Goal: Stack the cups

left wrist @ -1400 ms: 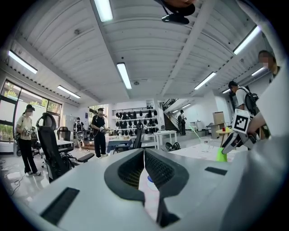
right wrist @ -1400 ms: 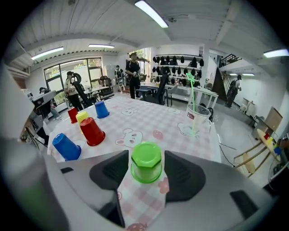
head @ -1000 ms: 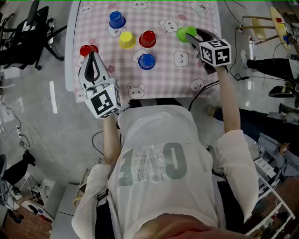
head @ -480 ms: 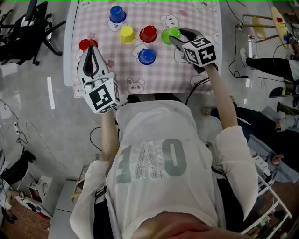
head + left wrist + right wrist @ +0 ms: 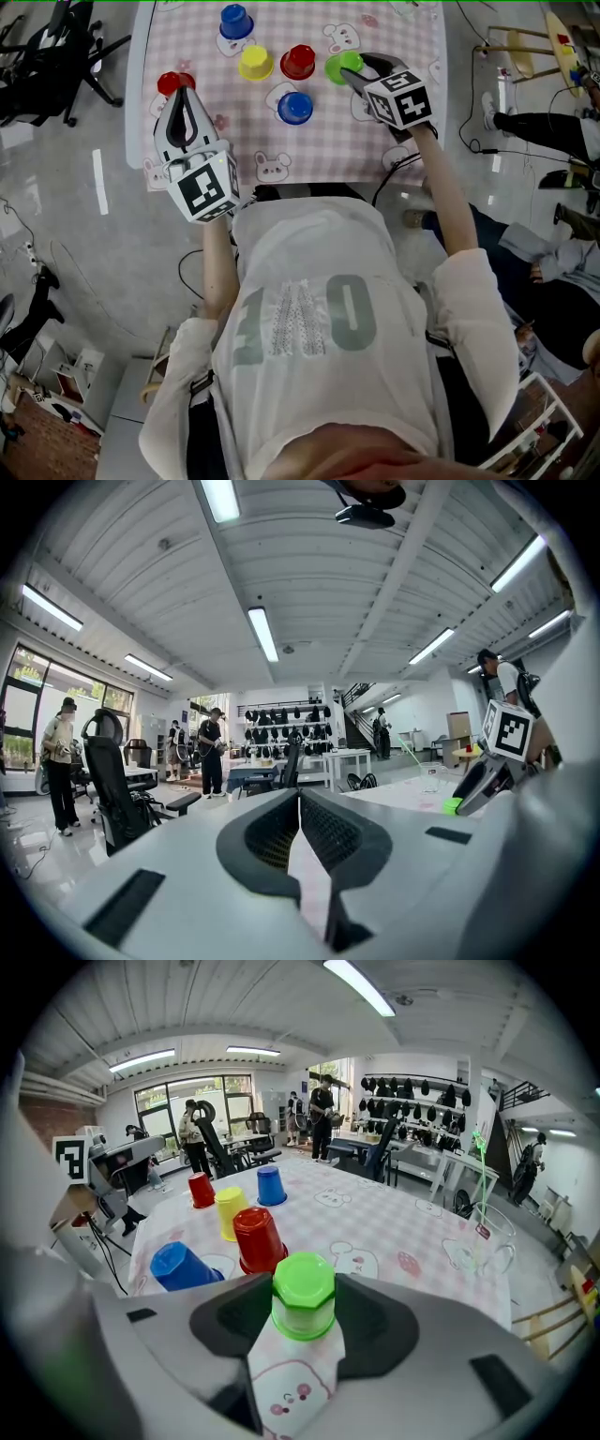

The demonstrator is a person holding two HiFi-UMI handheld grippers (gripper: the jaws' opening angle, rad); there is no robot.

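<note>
The small green plastic cup (image 5: 303, 1296) with an eight-sided base is upside down, mouth toward the cloth and long axis close to upright, clamped at its sides by the right tool (image 5: 356, 73). It sits over the right part of the pink checked, bunny-printed counter (image 5: 328, 141), just beside an inverted red plastic cup (image 5: 298, 62). Further left stand an inverted yellow cup (image 5: 256, 64) and a tilted blue cup (image 5: 294, 108). The left tool (image 5: 185, 101), jaws together and empty, hangs at the counter's left edge
</note>
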